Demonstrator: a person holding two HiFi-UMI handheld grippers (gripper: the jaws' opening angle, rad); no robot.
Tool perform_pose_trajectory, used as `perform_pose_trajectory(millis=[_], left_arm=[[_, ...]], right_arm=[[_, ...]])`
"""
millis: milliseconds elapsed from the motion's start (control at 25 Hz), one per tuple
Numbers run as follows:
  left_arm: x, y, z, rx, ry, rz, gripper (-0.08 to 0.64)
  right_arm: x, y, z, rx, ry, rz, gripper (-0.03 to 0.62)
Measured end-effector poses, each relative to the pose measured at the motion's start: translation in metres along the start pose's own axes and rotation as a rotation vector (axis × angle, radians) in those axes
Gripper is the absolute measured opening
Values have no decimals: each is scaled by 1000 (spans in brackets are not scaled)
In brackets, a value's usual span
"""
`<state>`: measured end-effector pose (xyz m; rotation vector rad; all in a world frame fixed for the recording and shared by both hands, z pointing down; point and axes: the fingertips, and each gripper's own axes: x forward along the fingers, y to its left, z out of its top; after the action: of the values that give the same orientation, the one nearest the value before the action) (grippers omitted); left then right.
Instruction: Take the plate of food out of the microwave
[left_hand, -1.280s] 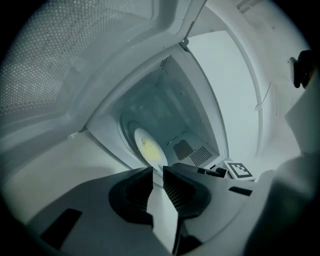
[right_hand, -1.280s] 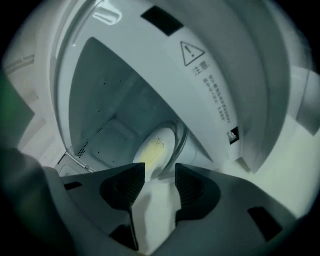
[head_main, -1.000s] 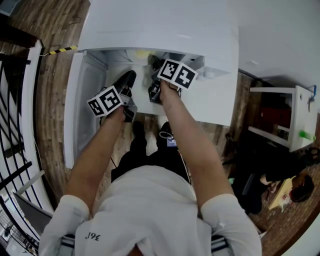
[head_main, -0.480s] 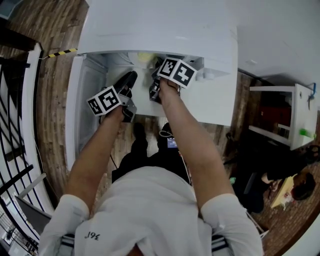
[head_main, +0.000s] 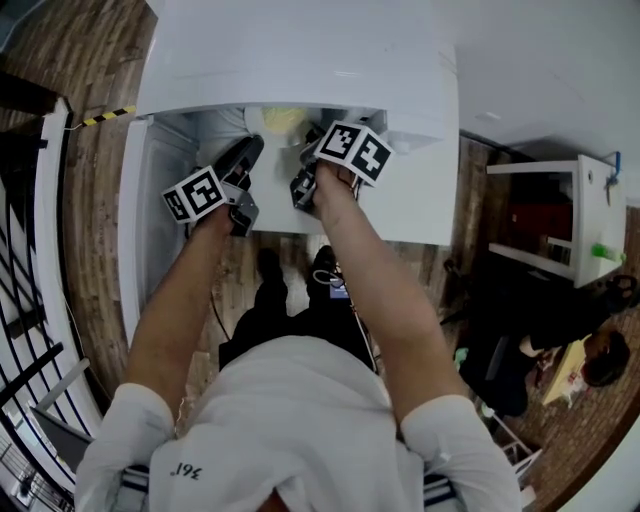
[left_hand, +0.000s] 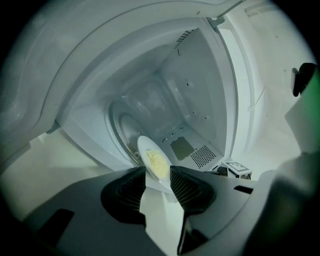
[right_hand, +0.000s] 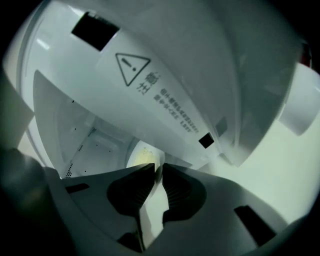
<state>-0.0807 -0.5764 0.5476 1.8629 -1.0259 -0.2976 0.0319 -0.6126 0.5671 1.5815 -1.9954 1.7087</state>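
Note:
A white plate with yellow food stands inside the open white microwave, at the front of the cavity; in the head view the food shows just under the top edge. My left gripper has just been opening. It is open, with the plate's near rim between its pads and a gap on each side. My right gripper has just been closing and is shut on the plate at its rim. In the head view the left gripper reaches in beside the right marker cube.
The microwave door hangs open at the left. A glass turntable lies behind the plate. The cavity roof with a warning label is close above the right gripper. A white shelf unit stands at the right, a black railing at the left.
In the head view both hands have shifted a little to the left. More of the yellow food now shows at the microwave's mouth.

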Motion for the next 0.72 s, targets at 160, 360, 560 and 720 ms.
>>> perform_pose_trajectory(millis=[160, 360, 560, 720], left_arm=[[3, 1, -1, -2, -4, -32, 133], [5, 5, -4, 18, 6, -35, 133], [8, 3, -4, 0, 0, -55, 133], [9, 0, -9, 4, 7, -61, 127]], right_arm=[[-7, -5, -2, 44, 9, 23, 48], [-14, -10, -9, 120, 36, 58, 40], [-19, -15, -13, 133, 50, 74, 40], [-23, -17, -11, 120, 47, 82, 40]])
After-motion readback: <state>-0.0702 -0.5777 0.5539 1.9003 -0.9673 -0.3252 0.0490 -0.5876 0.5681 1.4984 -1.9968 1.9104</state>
